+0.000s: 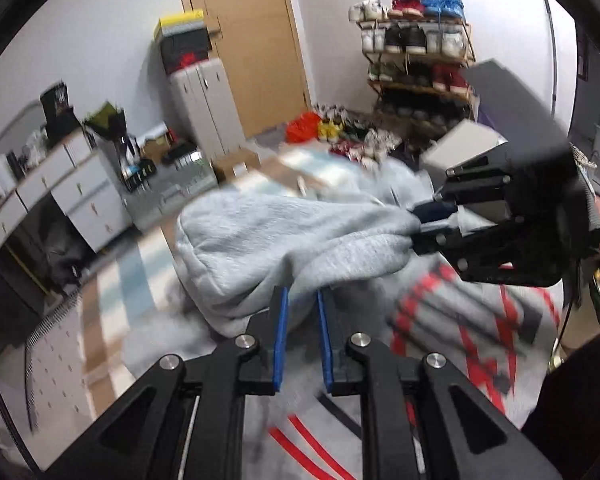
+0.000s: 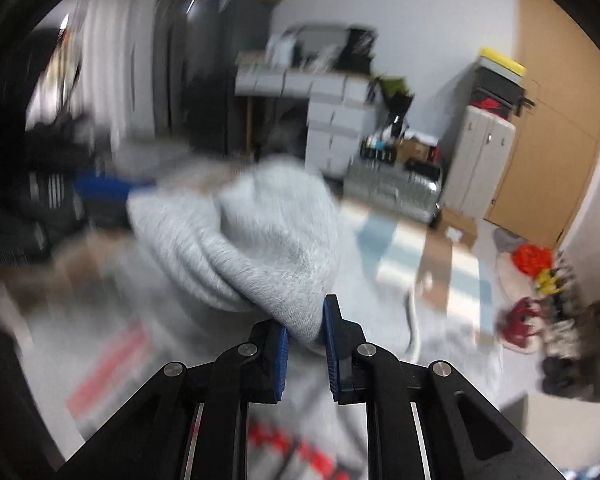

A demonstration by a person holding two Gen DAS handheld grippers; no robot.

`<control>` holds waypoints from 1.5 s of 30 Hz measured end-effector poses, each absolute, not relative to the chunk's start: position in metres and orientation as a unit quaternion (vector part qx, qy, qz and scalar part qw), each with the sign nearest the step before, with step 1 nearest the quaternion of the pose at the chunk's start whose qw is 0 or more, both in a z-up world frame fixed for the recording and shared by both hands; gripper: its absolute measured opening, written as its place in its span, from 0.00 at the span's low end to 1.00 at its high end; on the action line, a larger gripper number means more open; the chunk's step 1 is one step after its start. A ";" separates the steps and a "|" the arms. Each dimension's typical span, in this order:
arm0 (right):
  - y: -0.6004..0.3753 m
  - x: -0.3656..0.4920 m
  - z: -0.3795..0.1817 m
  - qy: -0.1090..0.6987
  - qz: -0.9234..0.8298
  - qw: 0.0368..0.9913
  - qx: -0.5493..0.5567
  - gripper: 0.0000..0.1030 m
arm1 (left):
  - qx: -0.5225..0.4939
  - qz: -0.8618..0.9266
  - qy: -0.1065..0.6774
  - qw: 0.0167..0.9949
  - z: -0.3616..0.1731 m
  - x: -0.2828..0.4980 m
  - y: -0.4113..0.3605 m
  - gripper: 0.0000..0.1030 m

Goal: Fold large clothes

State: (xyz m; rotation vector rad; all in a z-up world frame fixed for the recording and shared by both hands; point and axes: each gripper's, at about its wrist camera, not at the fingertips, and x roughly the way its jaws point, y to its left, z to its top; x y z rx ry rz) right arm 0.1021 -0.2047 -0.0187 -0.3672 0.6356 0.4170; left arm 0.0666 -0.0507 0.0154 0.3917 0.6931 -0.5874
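Both grippers are holding the grey sweatshirt above the patterned rug, which is lying on the floor. The right gripper is pinching a thick bunch of the grey cloth between its blue pads. The left gripper is nearly pressed together, with a fold of cloth at its tips, so it seems to be gripping too, but the blur is making this less sure. To do this step well, both hands should be keeping the two held points level and pulling gently apart, so the cloth is hanging flat. Then the fold can be laid down without wrinkles, with the printed red part staying smooth underneath.
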 end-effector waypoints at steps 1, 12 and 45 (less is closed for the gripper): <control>-0.201 0.097 -0.035 0.327 0.203 0.901 -0.202 0.15 | 0.193 -0.289 0.355 0.868 0.004 0.067 -0.053 0.11; -0.220 0.081 -0.123 0.464 0.164 0.819 -0.296 0.15 | 0.126 -0.305 0.428 0.842 -0.020 0.077 -0.033 0.11; -0.290 0.057 -0.054 0.271 0.198 0.889 0.311 0.99 | -0.004 -0.355 0.475 0.805 0.016 0.138 -0.094 0.09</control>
